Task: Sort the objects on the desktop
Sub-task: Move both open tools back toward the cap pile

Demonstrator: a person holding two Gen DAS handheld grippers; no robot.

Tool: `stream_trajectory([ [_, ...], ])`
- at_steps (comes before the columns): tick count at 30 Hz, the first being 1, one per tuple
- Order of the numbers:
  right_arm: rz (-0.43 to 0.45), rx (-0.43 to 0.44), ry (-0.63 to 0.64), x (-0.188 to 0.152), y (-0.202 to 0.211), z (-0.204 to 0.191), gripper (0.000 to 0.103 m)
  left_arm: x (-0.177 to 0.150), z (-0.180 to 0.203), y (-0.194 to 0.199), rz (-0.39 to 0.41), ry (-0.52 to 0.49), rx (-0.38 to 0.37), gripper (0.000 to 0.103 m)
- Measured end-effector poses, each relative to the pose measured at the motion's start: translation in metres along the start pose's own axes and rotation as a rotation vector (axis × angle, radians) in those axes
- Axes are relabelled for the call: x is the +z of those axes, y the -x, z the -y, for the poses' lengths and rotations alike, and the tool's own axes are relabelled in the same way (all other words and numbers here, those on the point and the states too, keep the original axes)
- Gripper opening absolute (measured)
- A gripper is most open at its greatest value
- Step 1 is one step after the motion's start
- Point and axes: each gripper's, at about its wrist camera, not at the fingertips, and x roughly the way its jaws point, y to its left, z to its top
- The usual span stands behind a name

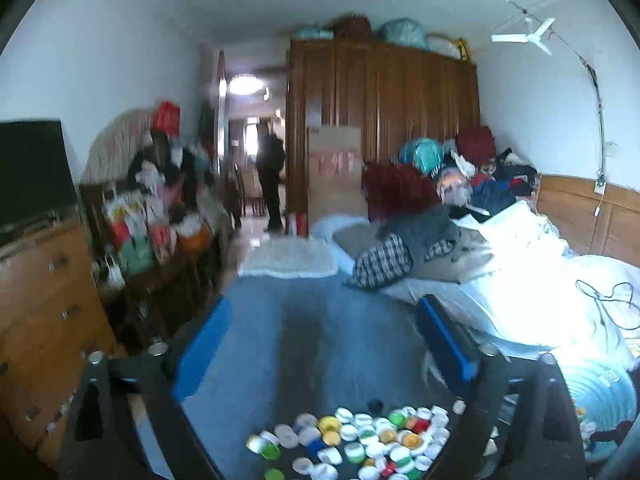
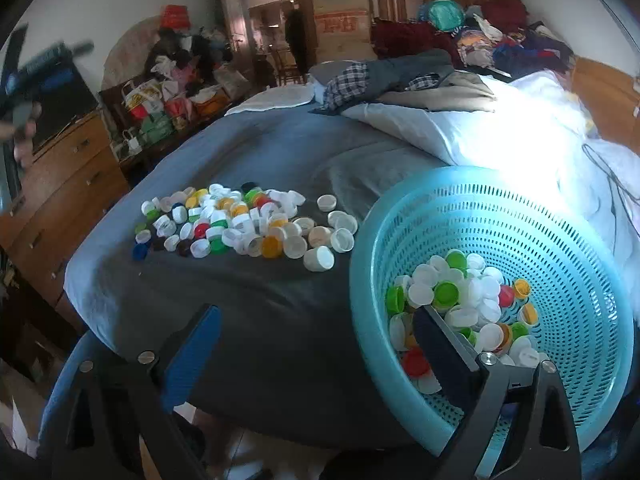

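The step in hand looks like fetching the next cap from the loose bottle caps, heaped on the grey blanket of the bed at about ten o'clock from the teal basket; to do it well, one cap at the heap's near edge should be singled out, approached from above, and pinched across its rim so neighbours stay put; the basket, already holding many caps, sits at the bed's right edge, near enough for a short carry. The left tongs are spread wide, empty, above the heap; the right tongs are likewise spread and hold nothing, one finger over the basket's inside.
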Motion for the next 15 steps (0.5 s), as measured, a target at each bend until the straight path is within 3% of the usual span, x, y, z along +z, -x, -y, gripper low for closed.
stream_trajectory([
  [3,-0.015,0.007,0.009,-0.002,-0.006,-0.006,0.1,-0.022,-0.005,-0.003,-0.017,0.001,-0.028,0.097],
  [7,-0.02,0.023,0.029,-0.002,-0.012,-0.02,0.1,-0.067,-0.01,-0.029,-0.22,0.016,-0.03,0.097],
  [15,-0.048,0.047,0.09,-0.009,-0.023,-0.043,0.1,-0.136,-0.015,-0.052,-0.4,0.023,-0.007,0.097],
])
